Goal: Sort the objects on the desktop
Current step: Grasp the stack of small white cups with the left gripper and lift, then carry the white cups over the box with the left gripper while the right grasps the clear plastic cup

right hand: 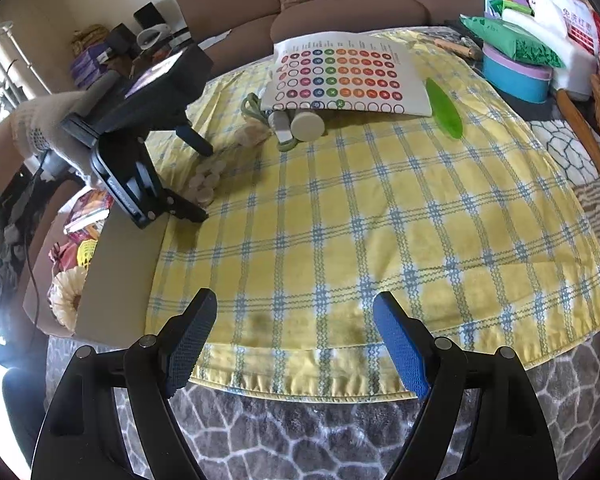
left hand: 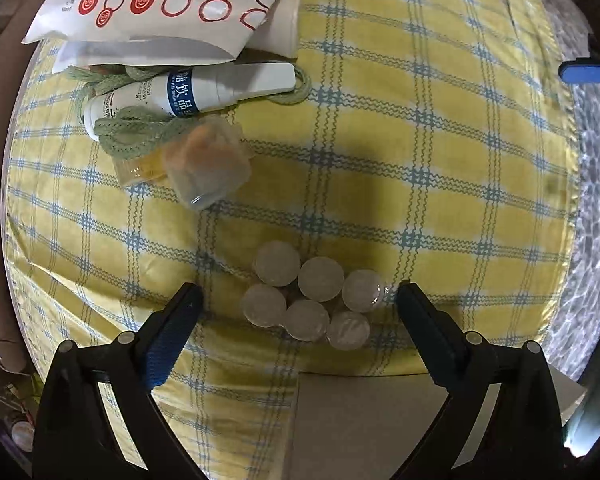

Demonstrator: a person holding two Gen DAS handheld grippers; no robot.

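Low in the left wrist view, the left gripper [left hand: 298, 300] stands spread either side of a cluster of six frosted round jars [left hand: 311, 295], pads clear of them, on a yellow plaid cloth [left hand: 420, 140]. At upper left lie a white tube [left hand: 192, 94], green braided cord [left hand: 140, 130] and a sticker sheet [left hand: 160, 0]. In its own view, the right gripper [right hand: 296, 328] gapes empty at bottom centre, its blue pads textured.

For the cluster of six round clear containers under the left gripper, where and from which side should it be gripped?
Grip the six-container cluster across its outer side walls, from straight above: the pieces stand packed in two rows, and the open left gripper already straddles them.
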